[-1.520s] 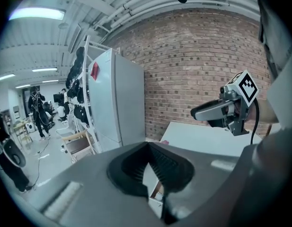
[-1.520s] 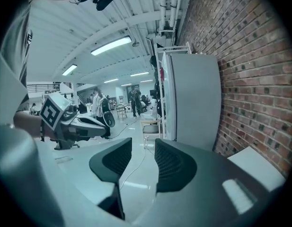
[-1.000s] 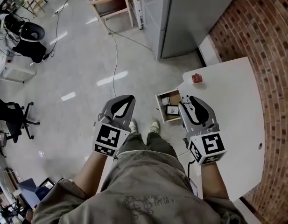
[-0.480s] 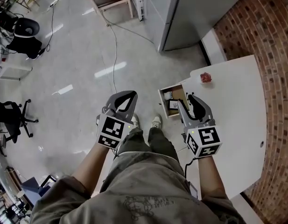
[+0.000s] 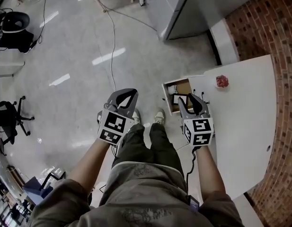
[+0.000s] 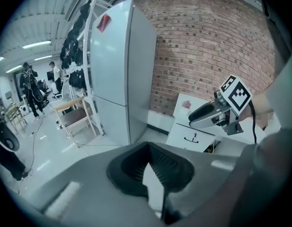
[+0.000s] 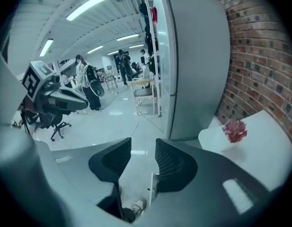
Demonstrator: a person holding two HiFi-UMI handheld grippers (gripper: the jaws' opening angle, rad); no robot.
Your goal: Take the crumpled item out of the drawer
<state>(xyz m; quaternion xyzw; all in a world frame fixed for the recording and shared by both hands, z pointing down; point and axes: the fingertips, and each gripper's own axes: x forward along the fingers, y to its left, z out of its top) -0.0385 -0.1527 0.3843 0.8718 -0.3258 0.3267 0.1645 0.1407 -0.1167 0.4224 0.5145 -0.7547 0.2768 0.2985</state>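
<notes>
The crumpled pink-red item (image 5: 222, 81) lies on the white table (image 5: 245, 126), well outside the open wooden drawer (image 5: 176, 94) at the table's left end; the right gripper view also shows the crumpled item (image 7: 235, 129) lying on the table. My right gripper (image 5: 190, 98) hovers over the drawer's near side, its jaws a little apart with nothing between them (image 7: 143, 150). My left gripper (image 5: 128, 95) hangs over the floor left of the drawer, with its tips together and empty (image 6: 148, 148). Small dark and white things lie in the drawer.
A tall grey cabinet (image 5: 193, 8) stands beyond the drawer, and a brick wall (image 5: 278, 41) runs along the right. A cable (image 5: 112, 46) trails across the shiny floor. An office chair (image 5: 8, 112) sits far left. The person's shoes (image 5: 157, 115) are below the drawer.
The head view has swung, so the table and drawer sit further right. The right gripper has drifted left from the table edge to over the drawer. The crumpled item has stayed on the table.
</notes>
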